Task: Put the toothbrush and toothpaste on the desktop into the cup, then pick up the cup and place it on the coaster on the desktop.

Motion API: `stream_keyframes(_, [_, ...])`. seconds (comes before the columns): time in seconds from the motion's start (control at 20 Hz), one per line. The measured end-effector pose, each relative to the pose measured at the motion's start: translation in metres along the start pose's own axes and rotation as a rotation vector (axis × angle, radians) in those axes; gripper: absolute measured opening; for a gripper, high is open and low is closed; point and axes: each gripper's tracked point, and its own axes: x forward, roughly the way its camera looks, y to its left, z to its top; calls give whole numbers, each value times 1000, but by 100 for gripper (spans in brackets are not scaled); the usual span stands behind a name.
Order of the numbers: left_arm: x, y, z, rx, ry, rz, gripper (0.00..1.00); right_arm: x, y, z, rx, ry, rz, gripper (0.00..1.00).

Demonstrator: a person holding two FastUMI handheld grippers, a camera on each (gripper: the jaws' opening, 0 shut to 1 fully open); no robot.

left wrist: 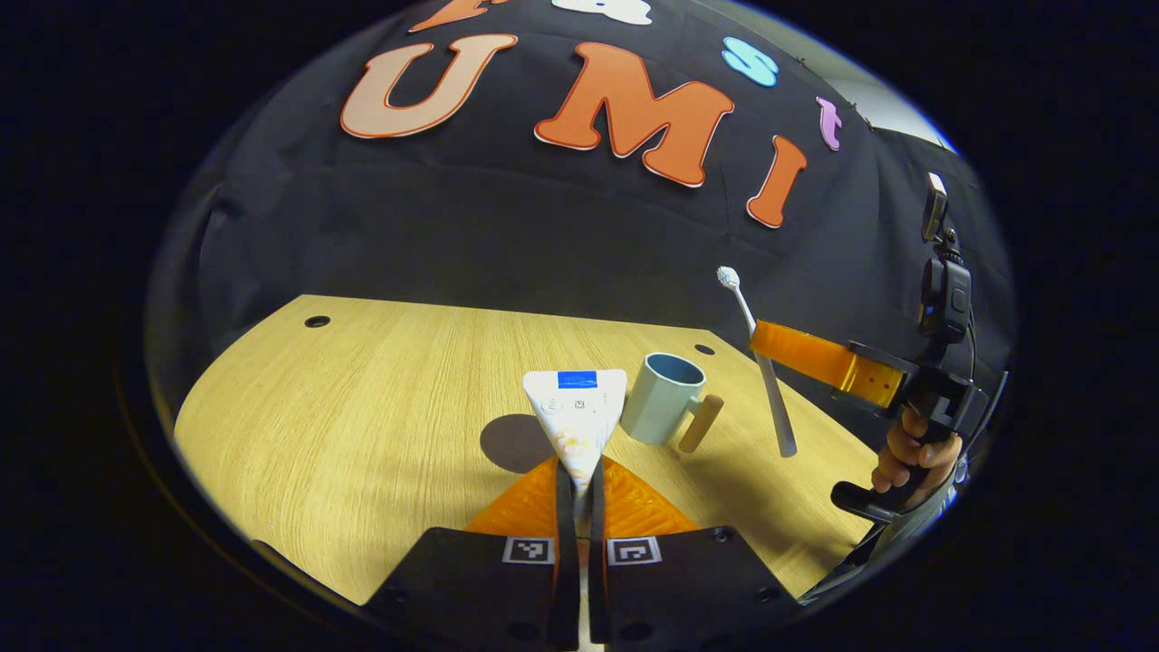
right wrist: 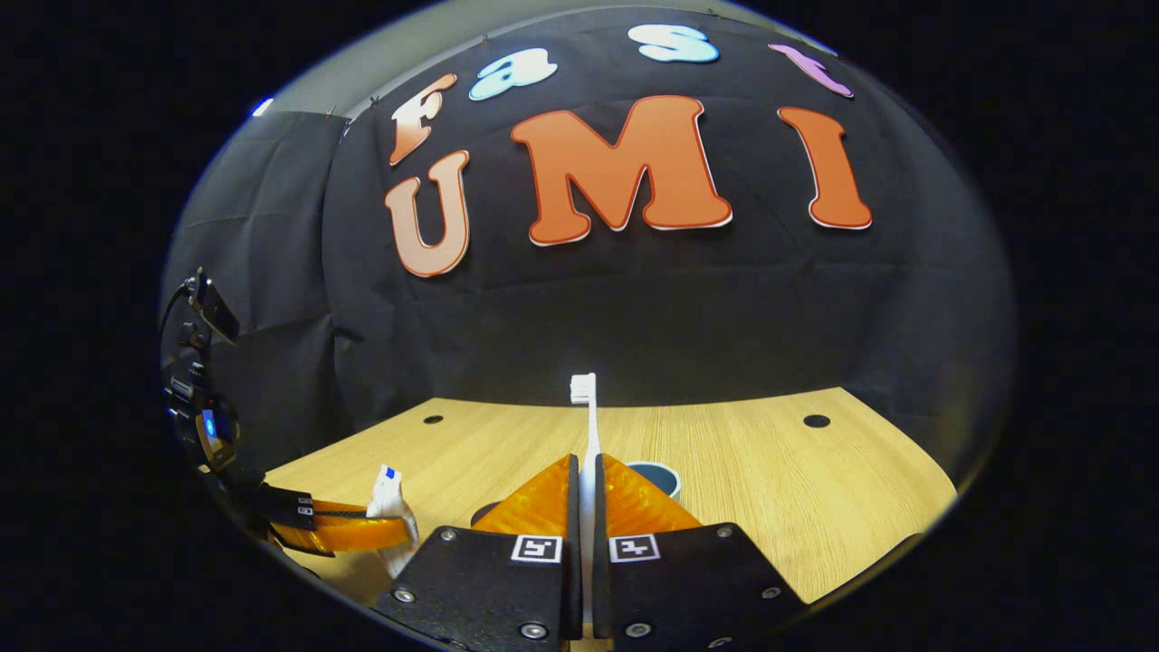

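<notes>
Both tools are lifted off the desk [left wrist: 362,398], ready to drop into the cup [left wrist: 665,398]. The left gripper [left wrist: 579,475] is clamped on the paste [left wrist: 577,407], flat end up. At the cup's 3 o'clock, the right gripper [right wrist: 587,489] pinches the brush [right wrist: 589,426] bristles-up, handle end hanging free to go in first. The coaster [left wrist: 514,442] lies at the cup's 9 o'clock.

A light wooden desktop [left wrist: 380,407] runs up to the black cloth wall, with small dark round holes [left wrist: 317,321] near its back edge, two of them seen in each gripper view. Standing upright on it is a pale blue-grey cup [left wrist: 664,398] with a wooden handle, mouth open to the top. Just beside the cup lies a dark round coaster [left wrist: 512,442], flat on the wood.
</notes>
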Motion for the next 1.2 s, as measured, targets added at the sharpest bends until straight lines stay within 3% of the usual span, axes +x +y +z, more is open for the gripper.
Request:
stream_keyframes(0.45, [7, 3, 13, 16, -45, 14, 7, 36, -19, 30, -76, -262, -57, 5])
stream_keyframes(0.85, [9, 8, 22, 16, -74, 28, 7, 65, -34, 38, -3, -360, -57, 5])
stream_keyframes(0.9, [8, 8, 22, 15, -76, 29, 7, 67, -35, 38, 8, -368, -51, 9])
stream_keyframes(0.95, [9, 10, 22, 13, -77, 31, 7, 69, -35, 38, 18, -371, -45, 5])
stream_keyframes(1.2, [8, 9, 23, 13, -69, 34, 7, 82, -44, 26, 67, -346, -40, 5])
